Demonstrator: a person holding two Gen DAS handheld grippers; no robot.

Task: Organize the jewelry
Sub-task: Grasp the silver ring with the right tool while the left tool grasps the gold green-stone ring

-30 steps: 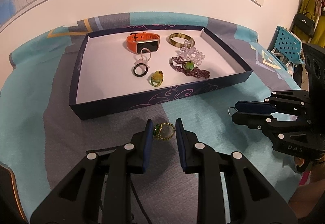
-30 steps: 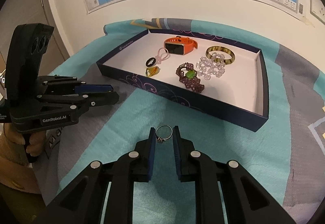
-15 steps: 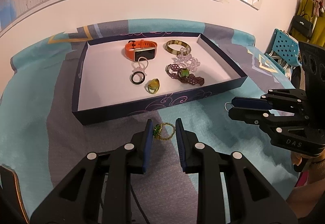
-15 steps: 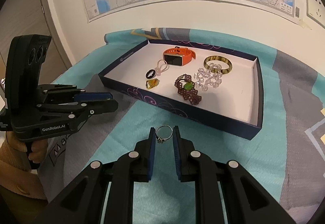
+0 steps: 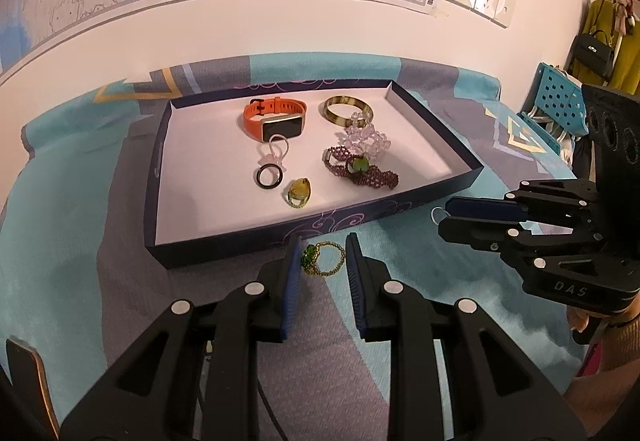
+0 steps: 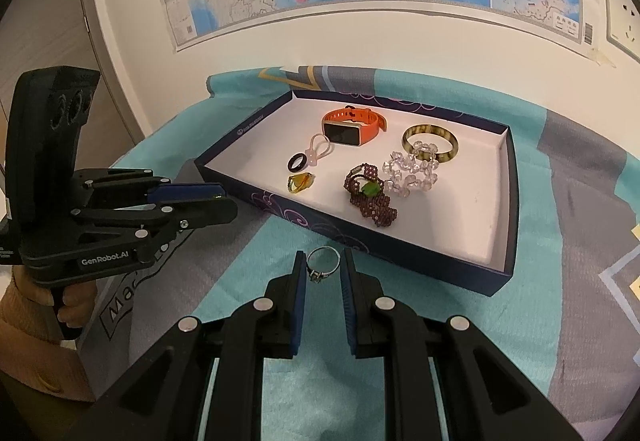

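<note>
My left gripper (image 5: pixel 323 247) is shut on a gold beaded ring with a green stone (image 5: pixel 323 260), held just in front of the tray's near wall. My right gripper (image 6: pixel 322 259) is shut on a thin silver ring (image 6: pixel 322 264), also short of the tray. The dark blue tray (image 5: pixel 240 239) with a white floor holds an orange watch (image 5: pixel 276 119), a tortoise bangle (image 5: pixel 346 109), a clear bead bracelet (image 5: pixel 366 139), a purple beaded bracelet (image 5: pixel 360 173), a black ring (image 5: pixel 270 177) and a yellow ring (image 5: pixel 299 193). The right gripper (image 5: pixel 452 215) appears at the right of the left wrist view.
A teal and grey cloth (image 6: pixel 560 201) covers the table under the tray (image 6: pixel 320 227). The left gripper (image 6: pixel 218 203), gripped by a hand, is at the left of the right wrist view. A map hangs on the wall behind. A blue chair (image 5: pixel 560 105) stands at the far right.
Both grips are unchanged. The tray has drifted slightly lower in both views, nearer the fingertips, and more of the wall shows.
</note>
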